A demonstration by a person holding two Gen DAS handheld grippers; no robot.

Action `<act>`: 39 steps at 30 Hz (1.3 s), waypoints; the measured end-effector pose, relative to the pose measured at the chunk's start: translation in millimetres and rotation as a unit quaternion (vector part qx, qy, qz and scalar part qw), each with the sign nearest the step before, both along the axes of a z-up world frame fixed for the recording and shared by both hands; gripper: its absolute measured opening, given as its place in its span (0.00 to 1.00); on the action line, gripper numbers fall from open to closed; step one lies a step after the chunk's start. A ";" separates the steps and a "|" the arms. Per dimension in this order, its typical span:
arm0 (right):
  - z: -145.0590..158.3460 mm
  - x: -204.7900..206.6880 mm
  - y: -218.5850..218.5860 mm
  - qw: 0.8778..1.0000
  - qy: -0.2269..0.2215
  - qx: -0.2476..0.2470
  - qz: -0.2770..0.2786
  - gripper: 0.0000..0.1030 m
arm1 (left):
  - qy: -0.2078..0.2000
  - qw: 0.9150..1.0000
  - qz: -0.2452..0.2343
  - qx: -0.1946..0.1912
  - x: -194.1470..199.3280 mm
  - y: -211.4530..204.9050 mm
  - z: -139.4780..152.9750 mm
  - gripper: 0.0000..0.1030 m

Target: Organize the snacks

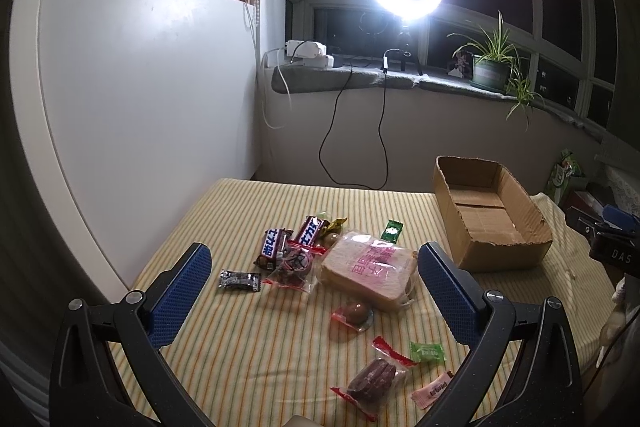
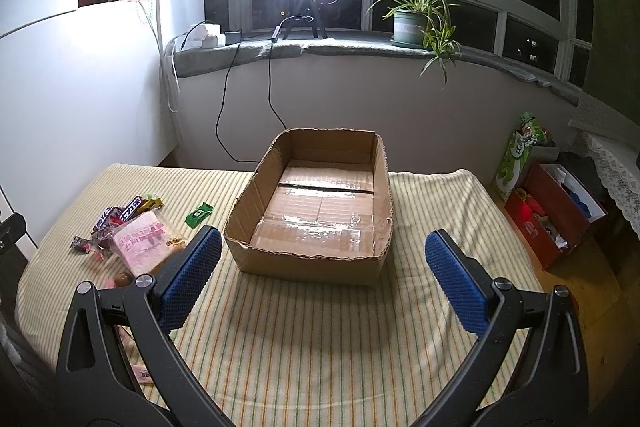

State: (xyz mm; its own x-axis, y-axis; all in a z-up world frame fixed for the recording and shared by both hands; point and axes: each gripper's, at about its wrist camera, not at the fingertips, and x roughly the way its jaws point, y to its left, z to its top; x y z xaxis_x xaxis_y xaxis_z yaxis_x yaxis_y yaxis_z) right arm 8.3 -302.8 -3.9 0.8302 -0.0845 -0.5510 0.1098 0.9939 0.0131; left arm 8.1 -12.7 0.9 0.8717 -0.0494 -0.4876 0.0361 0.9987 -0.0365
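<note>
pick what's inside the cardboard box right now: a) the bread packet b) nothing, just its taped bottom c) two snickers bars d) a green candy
b: the cardboard box shows only its bare taped bottom, while the bread packet and other snacks lie on the striped cloth beside it.

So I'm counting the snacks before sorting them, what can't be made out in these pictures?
- Left wrist view: pink candy, partly behind the left gripper's finger.
- Right wrist view: egg snack and bread pack, partly behind the right gripper's finger.
- Both views: wrapper print too small.
</note>
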 end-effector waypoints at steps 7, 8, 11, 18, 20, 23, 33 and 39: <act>-0.9 8.2 1.8 1.000 0.005 0.000 0.006 1.00 | 0.006 1.000 -0.002 -0.001 7.7 0.5 -1.0 0.99; -1.5 9.6 1.8 1.000 0.006 0.001 0.007 1.00 | 0.007 1.000 -0.003 -0.002 9.1 0.7 -1.7 0.99; -4.1 14.6 2.6 1.000 0.010 0.004 0.012 1.00 | 0.013 1.000 -0.007 -0.008 14.7 1.7 -5.1 0.99; -14.9 20.3 9.0 0.997 0.021 0.041 0.062 1.00 | 0.053 0.997 -0.028 -0.042 37.7 7.8 -23.8 0.99; -19.4 22.2 15.5 0.994 0.026 0.052 0.088 1.00 | 0.068 0.996 -0.036 -0.054 45.0 8.9 -29.9 0.96; -28.1 26.6 29.0 0.990 0.036 0.061 0.125 1.00 | 0.092 0.991 -0.053 -0.080 54.8 10.8 -39.4 0.92; -74.1 57.3 66.5 0.961 0.106 0.146 0.209 1.00 | 0.163 0.972 -0.118 -0.119 103.5 11.6 -65.6 0.65; -90.5 73.2 83.6 0.953 0.126 0.160 0.222 0.97 | 0.200 0.960 -0.163 -0.105 135.6 -1.9 -76.3 0.58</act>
